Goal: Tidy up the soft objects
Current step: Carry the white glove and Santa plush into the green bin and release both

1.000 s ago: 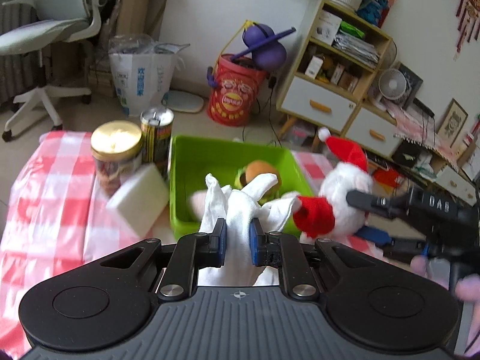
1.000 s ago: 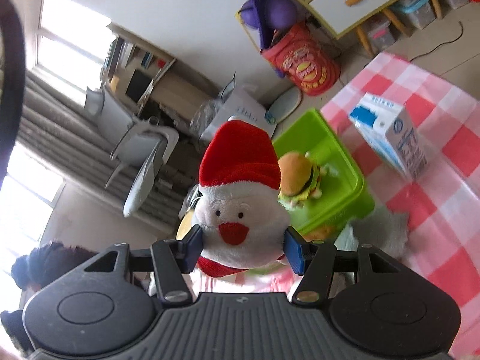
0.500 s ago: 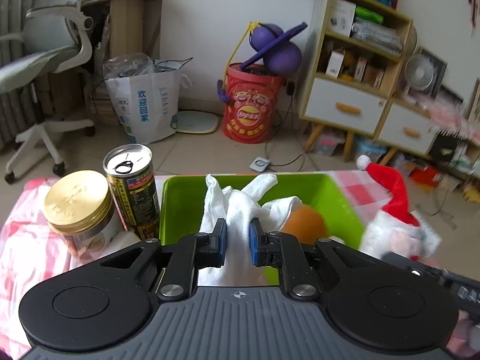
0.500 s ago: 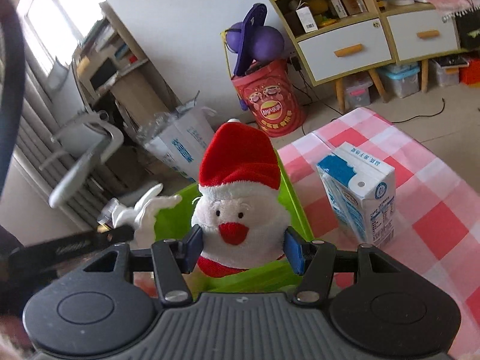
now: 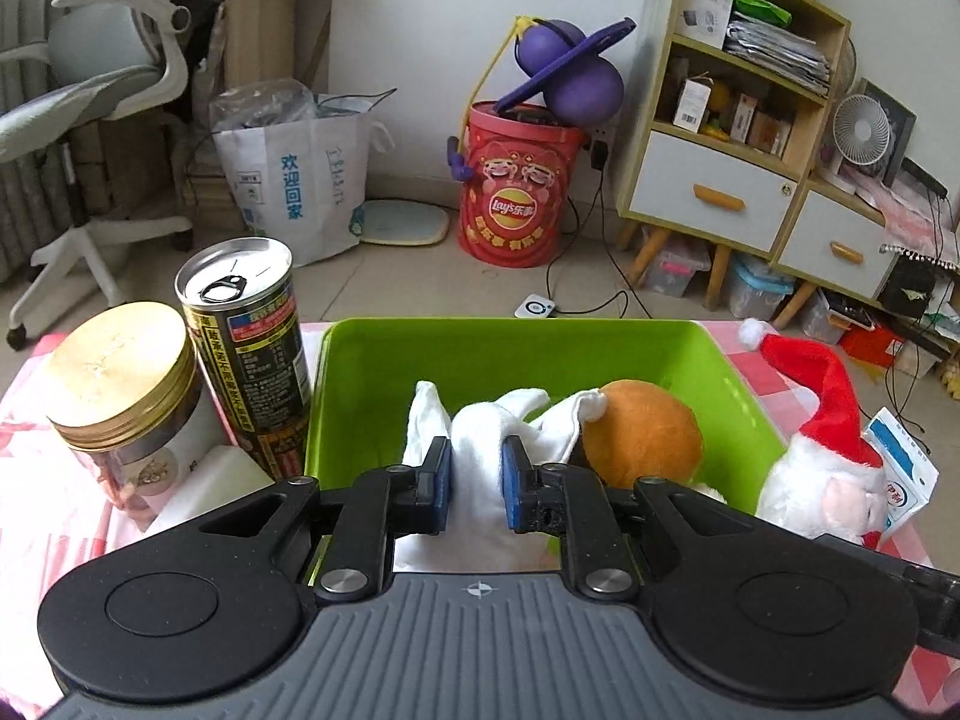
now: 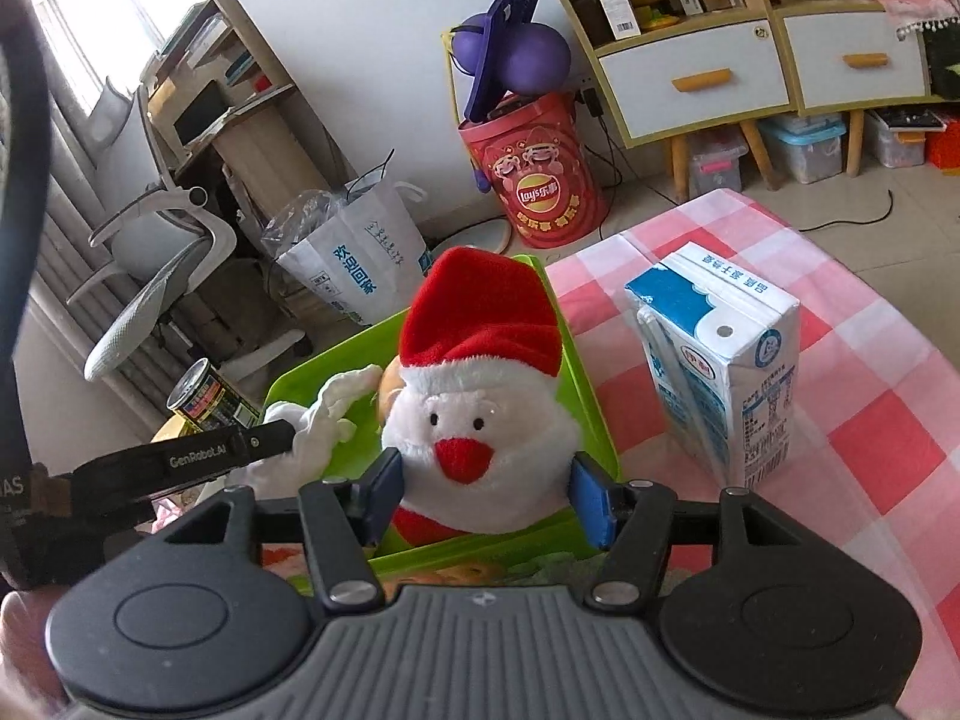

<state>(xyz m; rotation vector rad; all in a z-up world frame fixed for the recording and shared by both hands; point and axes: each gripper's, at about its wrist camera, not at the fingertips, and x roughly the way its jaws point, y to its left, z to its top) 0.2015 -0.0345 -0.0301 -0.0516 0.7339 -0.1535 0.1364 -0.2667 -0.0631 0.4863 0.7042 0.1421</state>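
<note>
My left gripper (image 5: 475,483) is shut on a white cloth glove (image 5: 480,438) and holds it over the near side of the green bin (image 5: 480,348). An orange burger plush (image 5: 645,435) lies in the bin right of the glove. My right gripper (image 6: 486,495) is shut on a Santa plush (image 6: 480,420) with a red hat, held at the bin's (image 6: 585,408) right edge. The Santa also shows in the left wrist view (image 5: 822,468), and the glove in the right wrist view (image 6: 330,414).
A gold-lidded jar (image 5: 120,396) and a drink can (image 5: 243,336) stand left of the bin on the red checked tablecloth (image 6: 870,420). A blue and white milk carton (image 6: 720,360) stands right of the bin. Chair, bags and shelves stand beyond the table.
Both grippers have lowered toward the bin, each keeping its hold. The glove has come down into the bin beside the burger, and the Santa has come down to the bin's right edge.
</note>
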